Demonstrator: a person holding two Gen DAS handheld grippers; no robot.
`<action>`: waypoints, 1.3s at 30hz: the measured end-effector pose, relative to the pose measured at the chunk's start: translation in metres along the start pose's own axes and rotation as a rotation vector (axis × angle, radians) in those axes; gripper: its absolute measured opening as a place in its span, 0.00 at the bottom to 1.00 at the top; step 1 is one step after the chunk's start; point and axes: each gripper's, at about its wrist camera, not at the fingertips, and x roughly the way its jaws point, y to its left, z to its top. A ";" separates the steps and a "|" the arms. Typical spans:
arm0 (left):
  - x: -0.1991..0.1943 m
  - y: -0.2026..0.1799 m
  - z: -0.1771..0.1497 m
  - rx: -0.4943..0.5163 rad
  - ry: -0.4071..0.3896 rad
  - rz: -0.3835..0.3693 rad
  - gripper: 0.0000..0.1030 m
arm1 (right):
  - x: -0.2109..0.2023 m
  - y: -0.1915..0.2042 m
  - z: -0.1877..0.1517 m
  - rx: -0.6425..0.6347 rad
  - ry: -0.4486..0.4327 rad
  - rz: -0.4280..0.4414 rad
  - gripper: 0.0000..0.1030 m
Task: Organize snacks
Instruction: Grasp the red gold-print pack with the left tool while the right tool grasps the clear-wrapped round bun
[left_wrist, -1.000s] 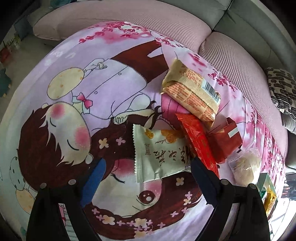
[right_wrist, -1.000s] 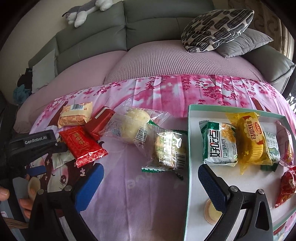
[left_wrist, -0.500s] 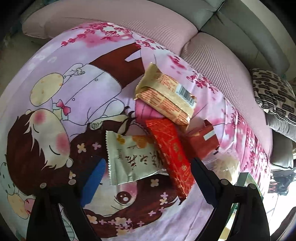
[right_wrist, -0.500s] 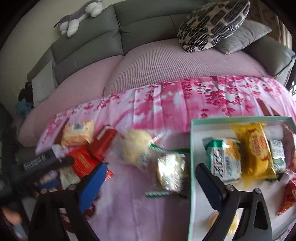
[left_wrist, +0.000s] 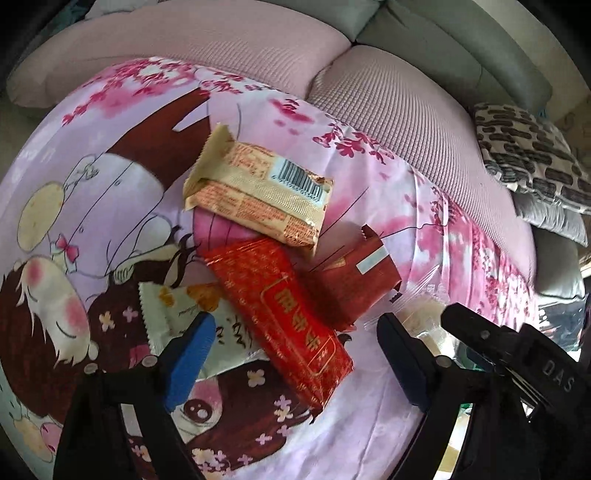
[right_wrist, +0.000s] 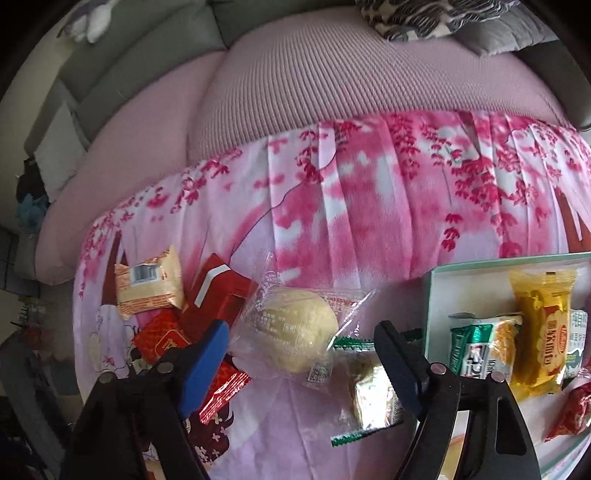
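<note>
Loose snacks lie on a pink cartoon cloth. My left gripper (left_wrist: 291, 354) is open and empty, with a long red packet (left_wrist: 280, 314) between its jaws. A white packet (left_wrist: 192, 321) lies under its left finger. Beyond are a beige biscuit packet (left_wrist: 258, 192) and a dark red box (left_wrist: 351, 280). My right gripper (right_wrist: 301, 354) is open and empty, around a clear-wrapped round pastry (right_wrist: 299, 332). A green-edged foil snack (right_wrist: 369, 391) lies by its right finger. A white tray (right_wrist: 432, 295) at the right holds several packets.
A pink sofa cushion (right_wrist: 332, 74) and grey sofa back sit beyond the cloth. A patterned pillow (left_wrist: 528, 155) lies at the far right. The right gripper's body (left_wrist: 517, 354) shows in the left wrist view, close to the right of my left gripper.
My left gripper moved right, from the white packet to the red packet. My right gripper moved left and forward, from beside the tray to the clear-wrapped pastry. Both stayed open.
</note>
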 end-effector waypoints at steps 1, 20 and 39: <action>0.001 -0.002 0.001 0.012 -0.003 0.018 0.86 | 0.004 0.001 0.001 -0.003 0.006 -0.013 0.80; 0.026 -0.041 -0.015 0.290 -0.048 0.356 0.83 | 0.055 0.017 0.013 -0.028 0.115 -0.028 0.80; -0.008 -0.009 -0.018 0.122 -0.082 0.107 0.18 | 0.015 0.019 -0.027 -0.055 0.027 -0.006 0.65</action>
